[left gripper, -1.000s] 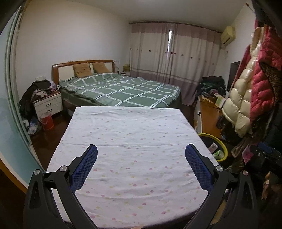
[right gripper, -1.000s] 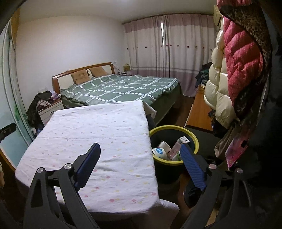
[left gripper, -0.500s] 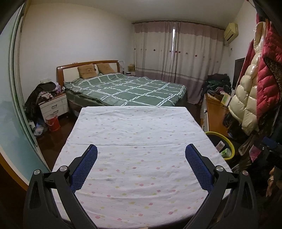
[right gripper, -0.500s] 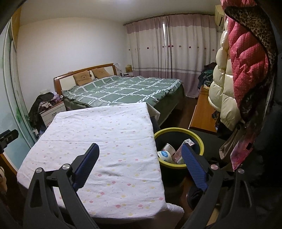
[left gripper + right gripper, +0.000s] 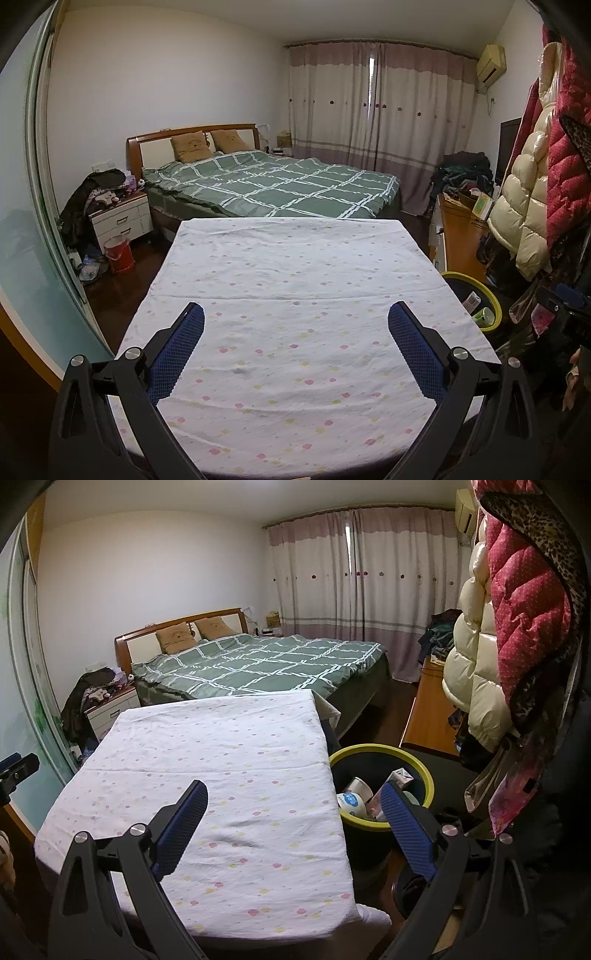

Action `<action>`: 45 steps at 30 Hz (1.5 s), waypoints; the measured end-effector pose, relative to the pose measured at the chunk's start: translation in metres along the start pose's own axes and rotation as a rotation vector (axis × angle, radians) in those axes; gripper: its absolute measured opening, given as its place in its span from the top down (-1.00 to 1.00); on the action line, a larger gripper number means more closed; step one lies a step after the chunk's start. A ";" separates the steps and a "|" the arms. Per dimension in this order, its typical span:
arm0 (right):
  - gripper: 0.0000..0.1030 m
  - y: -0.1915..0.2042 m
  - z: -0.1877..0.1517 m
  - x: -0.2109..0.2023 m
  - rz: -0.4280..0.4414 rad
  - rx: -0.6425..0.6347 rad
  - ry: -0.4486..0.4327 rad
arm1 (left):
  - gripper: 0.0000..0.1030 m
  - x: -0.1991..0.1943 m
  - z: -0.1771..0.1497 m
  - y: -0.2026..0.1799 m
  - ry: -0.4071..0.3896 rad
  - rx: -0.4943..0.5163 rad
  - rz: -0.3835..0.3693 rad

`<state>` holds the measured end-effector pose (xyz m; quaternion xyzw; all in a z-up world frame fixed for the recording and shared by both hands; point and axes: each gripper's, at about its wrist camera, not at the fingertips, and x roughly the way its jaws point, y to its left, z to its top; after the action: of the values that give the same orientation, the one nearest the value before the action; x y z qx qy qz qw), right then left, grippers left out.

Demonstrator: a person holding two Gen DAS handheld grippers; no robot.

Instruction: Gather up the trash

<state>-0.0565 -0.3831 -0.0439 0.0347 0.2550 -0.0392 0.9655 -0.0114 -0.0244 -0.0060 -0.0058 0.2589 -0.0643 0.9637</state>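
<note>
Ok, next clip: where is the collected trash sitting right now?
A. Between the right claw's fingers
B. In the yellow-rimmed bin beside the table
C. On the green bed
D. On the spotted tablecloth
B: the cups and carton lie inside the yellow-rimmed bin beside the table, whose cloth is bare; the right claw is open and holds nothing.

From the left tongs (image 5: 295, 314) we look straight along the table (image 5: 295, 273) toward the bed (image 5: 273, 188). From the right tongs (image 5: 291, 794) we face the same bed, with the table's right edge and bin (image 5: 421, 768) between our fingers.
</note>
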 end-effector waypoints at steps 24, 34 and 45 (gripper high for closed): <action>-0.76 0.000 -0.002 0.002 -0.003 0.015 0.008 | -0.91 -0.002 -0.003 0.001 0.006 0.004 0.014; -0.76 -0.001 -0.003 0.003 -0.006 0.019 0.008 | -0.91 -0.002 -0.004 0.002 0.007 0.004 0.016; -0.77 -0.001 -0.003 0.003 -0.005 0.020 0.009 | -0.91 -0.001 -0.006 0.002 0.009 0.009 0.016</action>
<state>-0.0556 -0.3840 -0.0480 0.0438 0.2592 -0.0438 0.9638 -0.0152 -0.0217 -0.0103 0.0009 0.2629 -0.0580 0.9631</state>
